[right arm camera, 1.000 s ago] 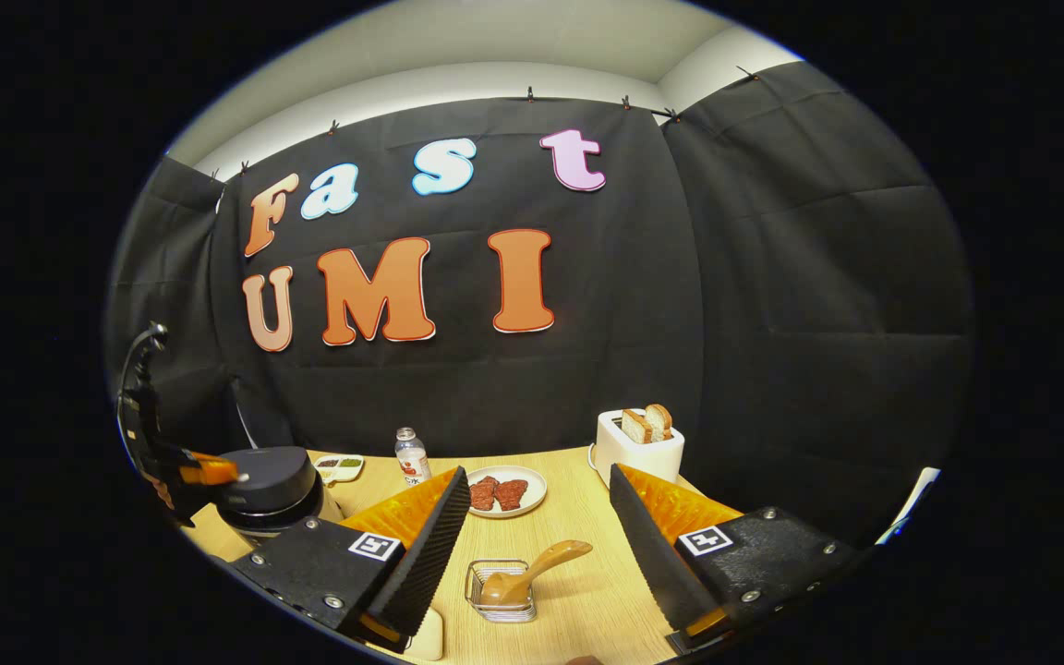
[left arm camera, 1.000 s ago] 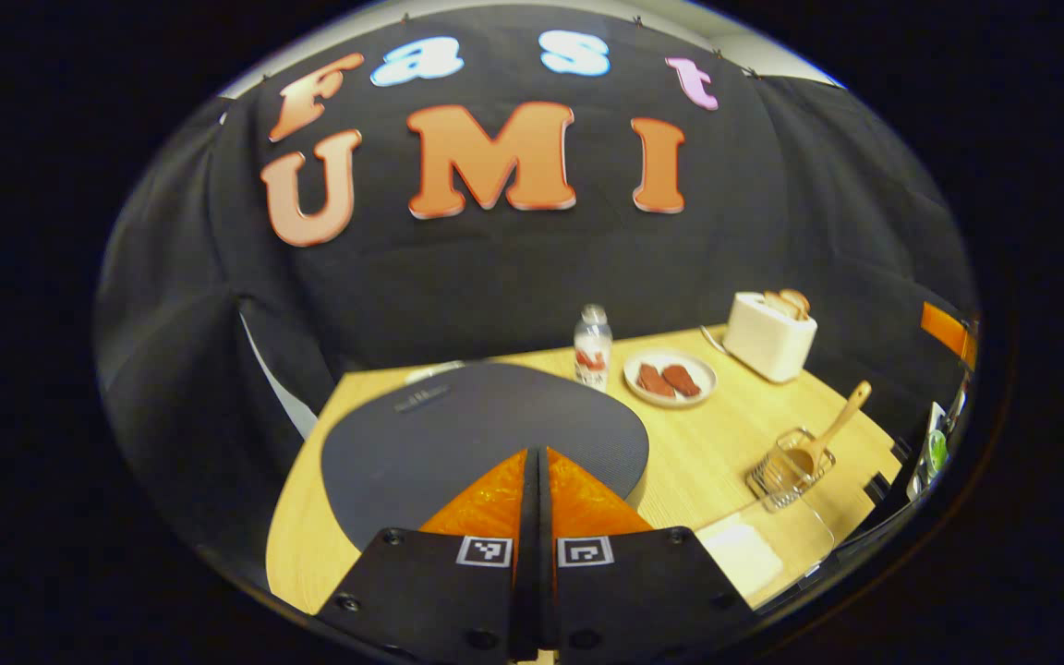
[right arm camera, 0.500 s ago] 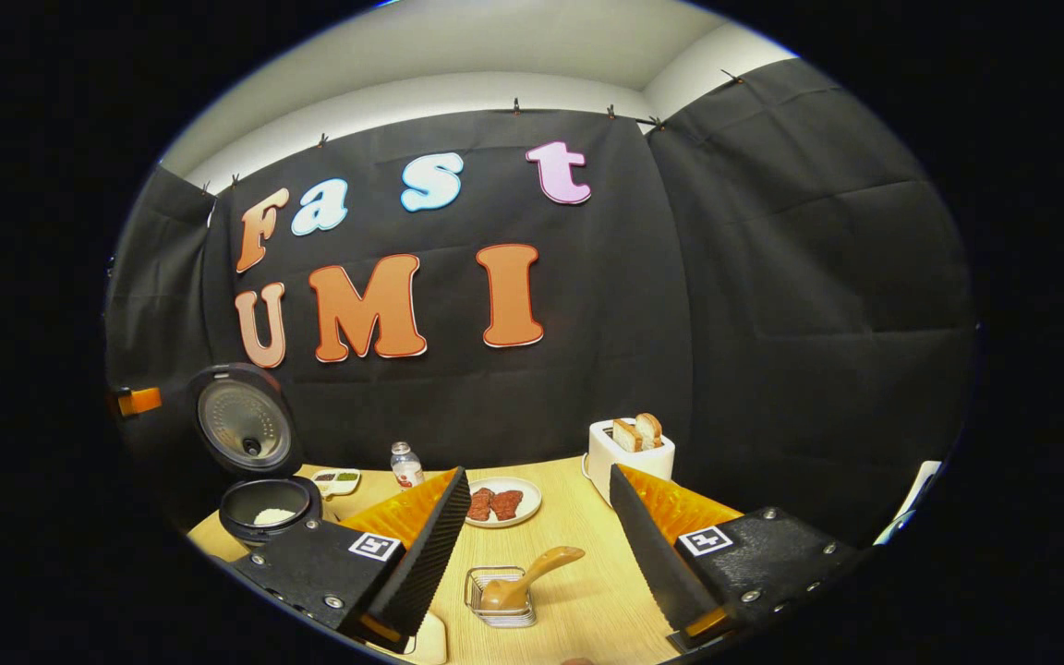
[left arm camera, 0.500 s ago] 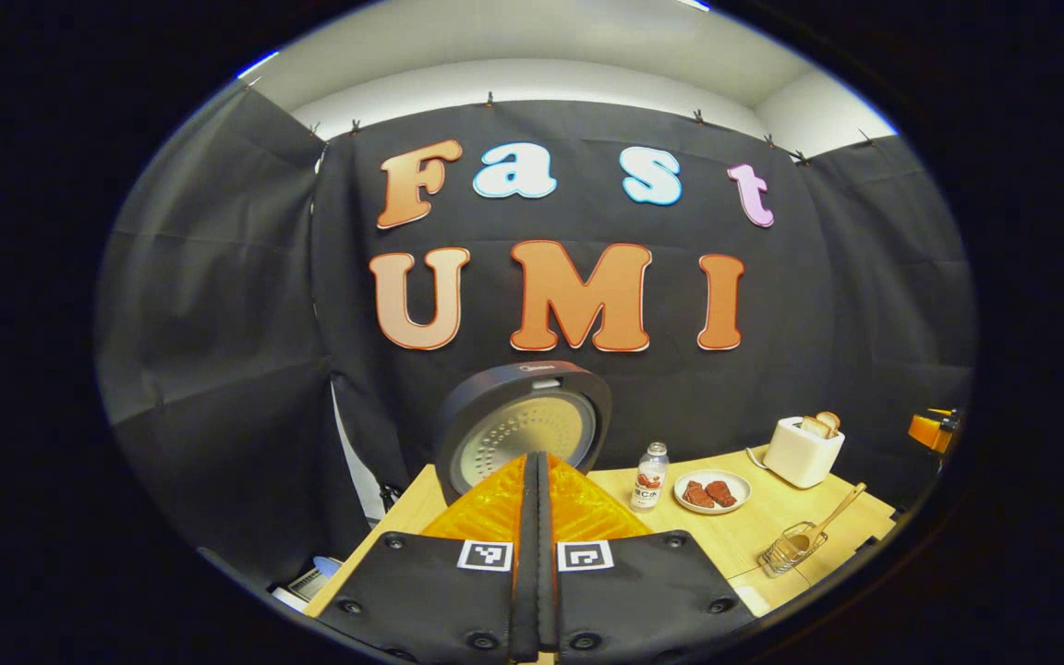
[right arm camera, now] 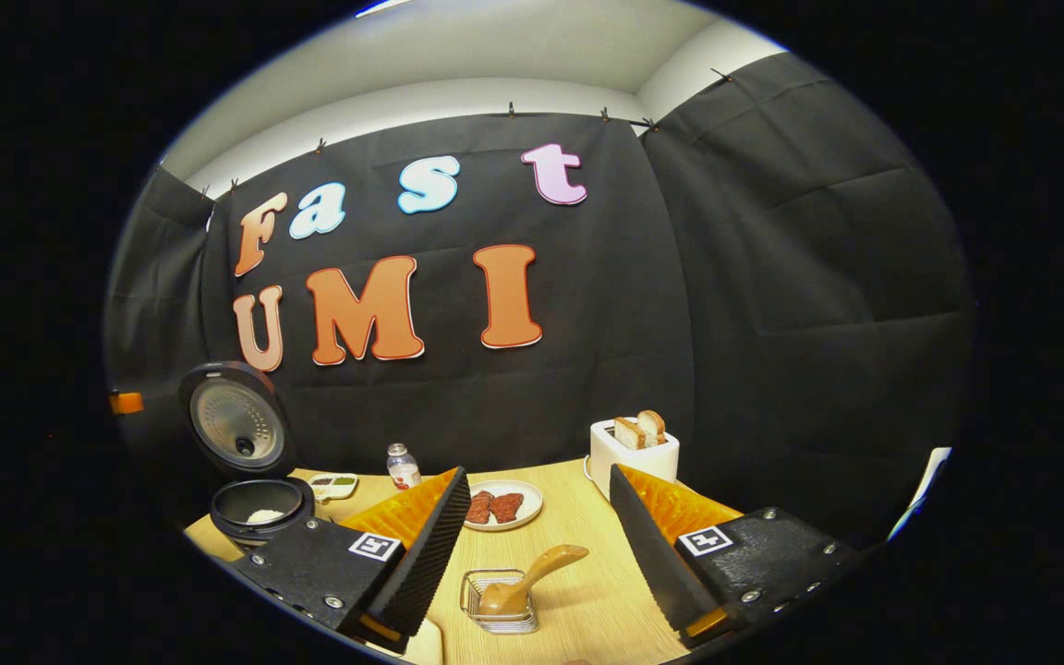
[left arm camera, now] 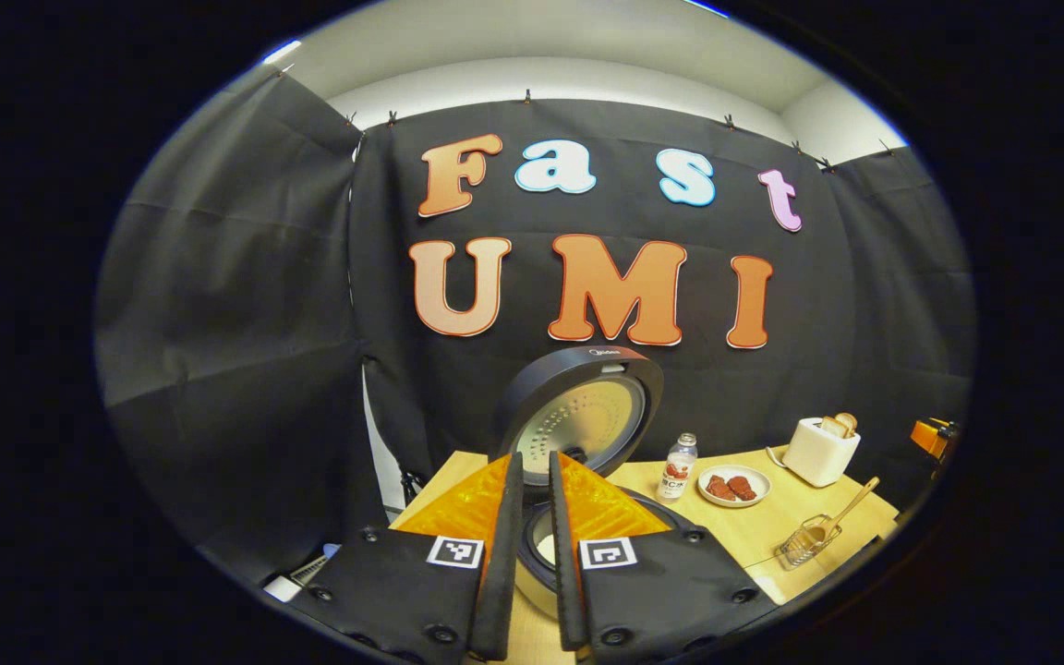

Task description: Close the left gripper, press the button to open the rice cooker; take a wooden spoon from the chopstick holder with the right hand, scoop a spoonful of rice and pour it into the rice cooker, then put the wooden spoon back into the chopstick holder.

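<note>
Wooden spoon (right arm camera: pixel 523 577) sits untouched in the wire chopstick holder (right arm camera: pixel 500 600), handle leaning toward the toaster (right arm camera: pixel 634 453); holder stands on the surface (right arm camera: pixel 578 536), directly ahead of the right gripper (right arm camera: pixel 532 545), whose jaws are spread wide with nothing between them.

Change over the last second: rice cooker (left arm camera: pixel 578 443) lid was down under the left gripper, which was clenched tight; half a second later the lid stood upright. Now the lid (right arm camera: pixel 235 420) remains fully raised, dotted inner plate facing out, pot (right arm camera: pixel 259 508) exposed. A pale patch lies at the pot bottom, probably rice, though too small to be sure. Button step judged complete.

Left gripper (left arm camera: pixel 532 545) has backed off from the cooker and its jaws have parted to a narrow gap, holding nothing; half a second ago they were pressed together. Cooker rim shows through that gap.

Right gripper has barely shifted relative to the holder across the three instants.

Beyond the holder from the cooker side: bottle (left arm camera: pixel 677 466), plate with two dark pieces (left arm camera: pixel 733 485), then toaster.

Next step, judged: right gripper descends on the spoon handle.
</note>
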